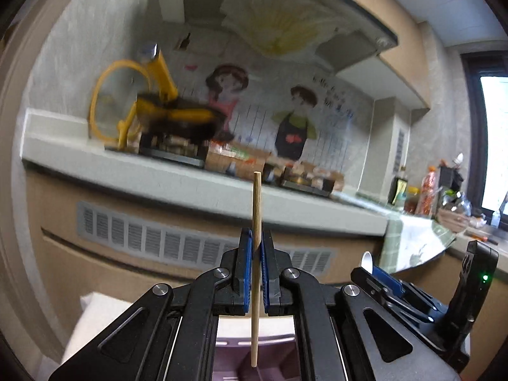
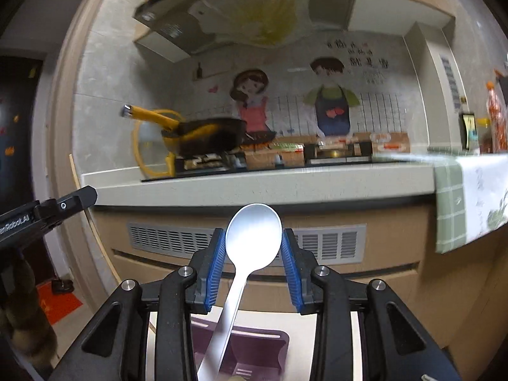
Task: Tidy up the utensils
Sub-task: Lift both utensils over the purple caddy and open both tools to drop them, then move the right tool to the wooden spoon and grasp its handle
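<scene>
The left tongs [image 1: 256, 247] are clamped on a single wooden chopstick [image 1: 256, 222], their blue pads [image 1: 246, 266] pressed against it from both sides. The chopstick stands nearly upright, its top end rising above the pads and its lower end hanging down in front of a purple tray [image 1: 254, 358] below.

The right tongs [image 2: 253, 247] grip a white spoon [image 2: 250, 241] by its bowl, the blue pads [image 2: 216, 266] touching the bowl's two edges with the jaws set wide. The bowl faces the camera and the handle runs down and slightly left, over the purple tray [image 2: 270, 343], which sits on a pale surface. In the left wrist view the right tongs [image 1: 377, 273] appear at the lower right with the spoon's white tip [image 1: 366, 258] just showing.

Beyond both tongs runs a kitchen table [image 2: 254, 184] with a grey vent grille [image 2: 247, 241] in the cabinet front beneath it. On the table sit a stove with a black pan with a yellow handle [image 2: 197, 133], a yellow-rimmed lid [image 2: 149, 146] leaning behind it, and boxes further along. A green checked cloth [image 2: 451, 203] hangs over the table's right end. A cartoon wall sticker of two figures [image 2: 292, 104] covers the wall, with a range hood [image 2: 247, 9] above.
</scene>
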`<state>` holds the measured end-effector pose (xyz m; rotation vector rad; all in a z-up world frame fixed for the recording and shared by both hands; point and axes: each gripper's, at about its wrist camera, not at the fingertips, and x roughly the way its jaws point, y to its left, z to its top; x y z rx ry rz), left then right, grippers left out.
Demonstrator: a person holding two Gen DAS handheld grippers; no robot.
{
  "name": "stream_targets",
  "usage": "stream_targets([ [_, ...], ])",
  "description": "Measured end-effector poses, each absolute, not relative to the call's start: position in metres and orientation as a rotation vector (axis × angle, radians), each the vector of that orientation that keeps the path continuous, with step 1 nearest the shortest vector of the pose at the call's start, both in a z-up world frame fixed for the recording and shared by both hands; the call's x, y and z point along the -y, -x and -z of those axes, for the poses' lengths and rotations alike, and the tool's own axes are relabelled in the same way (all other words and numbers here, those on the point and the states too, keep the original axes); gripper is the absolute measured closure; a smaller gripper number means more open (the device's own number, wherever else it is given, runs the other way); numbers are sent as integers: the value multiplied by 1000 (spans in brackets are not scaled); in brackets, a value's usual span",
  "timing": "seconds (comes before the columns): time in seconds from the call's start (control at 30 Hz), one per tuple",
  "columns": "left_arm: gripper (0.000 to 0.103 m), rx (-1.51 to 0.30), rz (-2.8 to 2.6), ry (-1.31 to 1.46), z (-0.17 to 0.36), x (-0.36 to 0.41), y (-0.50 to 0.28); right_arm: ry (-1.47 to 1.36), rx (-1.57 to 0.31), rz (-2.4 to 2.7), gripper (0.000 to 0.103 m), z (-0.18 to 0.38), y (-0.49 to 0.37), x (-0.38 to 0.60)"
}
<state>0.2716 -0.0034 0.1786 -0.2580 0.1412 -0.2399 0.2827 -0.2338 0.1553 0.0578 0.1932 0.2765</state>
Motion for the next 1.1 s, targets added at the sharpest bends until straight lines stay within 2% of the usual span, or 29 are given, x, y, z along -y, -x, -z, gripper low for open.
stream_targets([
  [0.33,98,-293,266,311,-104,4,-329,8,-295,-203,71,-80,-338,219],
  [0.5,92,-400,338,332,-84,10,-335,32,-351,-223,66,-62,-336,220],
  [0.57,79,-408,340,331,-83,7,-329,21,-372,-265,66,-62,-332,226],
  [0.6,77,-408,331,329,-83,4,-323,22,-378,-253,66,-64,-327,229],
  [0.87,75,-493,127,348,-59,-46,-266,2,-366,-189,63,-81,-268,267],
  [1.1,75,-602,-41,313,-9,-72,-200,146,-517,-259,63,-56,-229,248],
])
